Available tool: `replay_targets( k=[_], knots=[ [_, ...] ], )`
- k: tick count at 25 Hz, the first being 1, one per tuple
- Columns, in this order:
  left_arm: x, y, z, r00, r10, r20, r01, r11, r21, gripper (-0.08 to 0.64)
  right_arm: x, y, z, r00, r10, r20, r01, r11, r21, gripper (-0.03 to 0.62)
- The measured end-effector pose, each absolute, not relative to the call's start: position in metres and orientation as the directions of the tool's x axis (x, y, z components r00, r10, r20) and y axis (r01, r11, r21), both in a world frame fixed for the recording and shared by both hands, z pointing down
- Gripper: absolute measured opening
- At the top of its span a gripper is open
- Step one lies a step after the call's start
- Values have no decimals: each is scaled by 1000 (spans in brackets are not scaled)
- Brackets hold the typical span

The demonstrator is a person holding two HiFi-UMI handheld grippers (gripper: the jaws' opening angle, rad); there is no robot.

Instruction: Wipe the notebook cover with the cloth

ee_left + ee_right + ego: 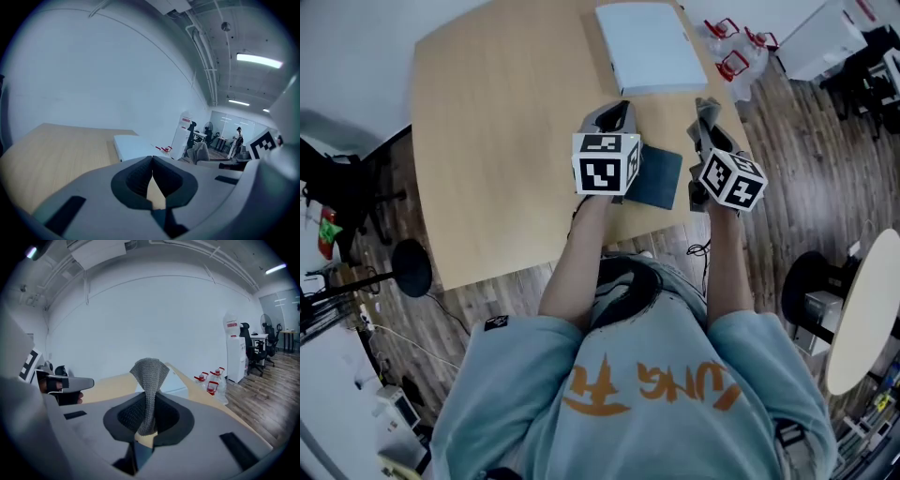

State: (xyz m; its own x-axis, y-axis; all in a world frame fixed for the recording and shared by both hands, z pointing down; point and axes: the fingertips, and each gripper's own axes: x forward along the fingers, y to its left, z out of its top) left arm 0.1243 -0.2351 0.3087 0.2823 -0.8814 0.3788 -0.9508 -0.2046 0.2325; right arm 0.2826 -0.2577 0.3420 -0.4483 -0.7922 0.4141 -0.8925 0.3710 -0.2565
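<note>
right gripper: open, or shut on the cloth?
Shut on it. The right gripper pinches the grey knit cloth between its fingers, and the cloth's free end stands bunched above them.

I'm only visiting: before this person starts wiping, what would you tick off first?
1. Cloth gripped: ok. The right gripper is shut on the cloth.
2. Other gripper free: ok. The left gripper is shut on nothing.
3. Cloth on a cover: not ok. It sticks up from the jaws, off the table.
4. Which item is the notebook: cannot tell. A dark flat rectangle lies under the grippers, and a white slab lies further back.
5. Dirt on either: cannot tell.
</note>
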Motion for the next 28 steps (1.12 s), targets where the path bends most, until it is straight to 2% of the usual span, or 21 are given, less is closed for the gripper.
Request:
replay_targets(
  k=[7, 14, 17, 28],
  knots=[
    [117, -239, 233, 239, -939, 248, -968, -210, 137, 17, 252, -269, 264, -543, -799, 259, -837, 490, -241, 28],
    [93, -230, 146, 130, -990, 56, -989, -126, 82, 17, 254, -274, 178, -567, -815, 120, -822, 554, -129, 28],
    [89, -222, 118, 100, -995, -11, -994, -101, 51, 17, 256, -272, 154, -578, -812, 83, -813, 564, -147, 28],
    [76, -195, 112, 0, -999, -32, -1000, 0, 6, 17, 249, -255, 133, -620, -784, 37, -784, 616, -78, 28]
  ],
)
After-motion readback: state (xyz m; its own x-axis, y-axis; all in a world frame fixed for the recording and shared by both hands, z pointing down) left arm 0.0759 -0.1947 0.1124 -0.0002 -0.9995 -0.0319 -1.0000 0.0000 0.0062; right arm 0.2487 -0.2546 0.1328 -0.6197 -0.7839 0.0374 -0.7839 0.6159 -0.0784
